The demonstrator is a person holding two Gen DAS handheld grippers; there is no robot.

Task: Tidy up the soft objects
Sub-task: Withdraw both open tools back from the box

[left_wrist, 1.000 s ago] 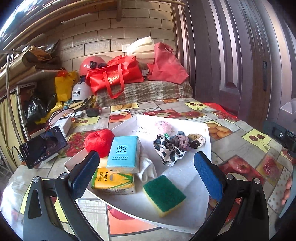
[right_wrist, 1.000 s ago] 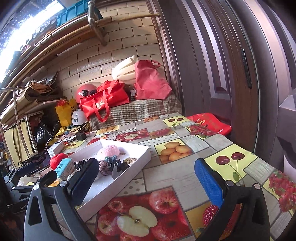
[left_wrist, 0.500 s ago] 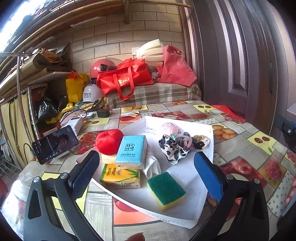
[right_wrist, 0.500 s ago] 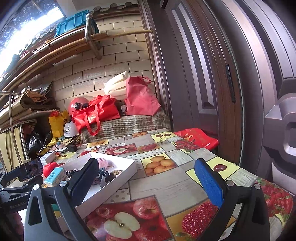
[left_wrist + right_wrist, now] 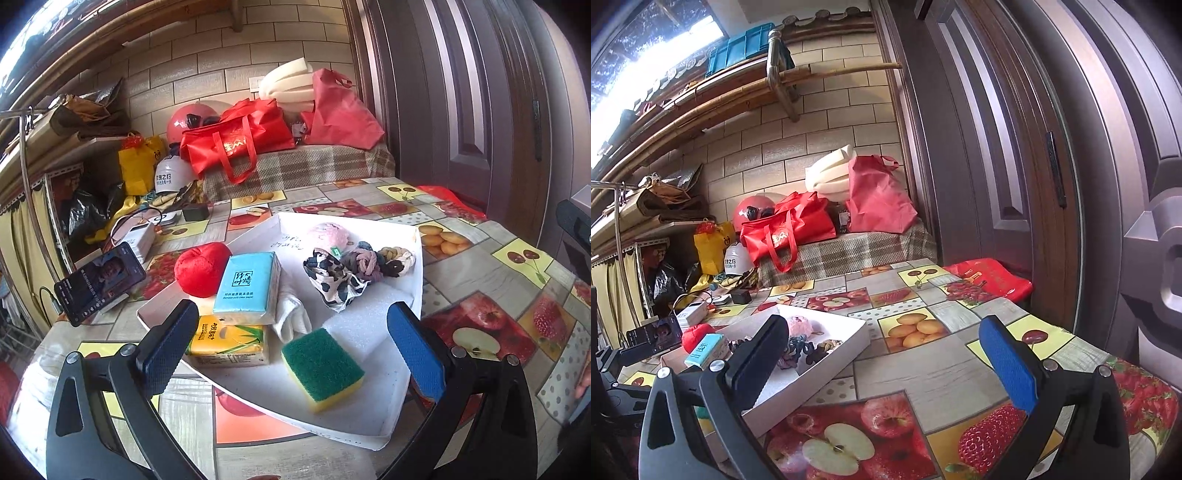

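Note:
A shallow white box [image 5: 373, 421] on the table holds a green-and-yellow sponge [image 5: 322, 363], a blue tissue pack [image 5: 248, 286] lying on a yellow tissue pack [image 5: 229, 339], a white cloth [image 5: 291, 317], a red plush ball [image 5: 201, 269], a cow-print scrunchie [image 5: 332, 282], several other scrunchies [image 5: 373, 260] and a pink puff [image 5: 328, 233]. My left gripper [image 5: 290, 349] is open and empty, above the box's near end. My right gripper [image 5: 882, 365] is open and empty, over the table to the right of the box [image 5: 842, 354].
A phone on a stand [image 5: 98, 282] and a white power bank [image 5: 142, 238] lie left of the box. Red bags [image 5: 236, 138] and helmets sit on a plaid bench at the back. A dark door [image 5: 1015, 166] stands at the right. The fruit-print tablecloth [image 5: 934, 369] spreads right of the box.
My left gripper has pulled back slightly, so the box sits a little farther away. My right gripper has lifted and tilted up, showing more wall and door. Both stayed open.

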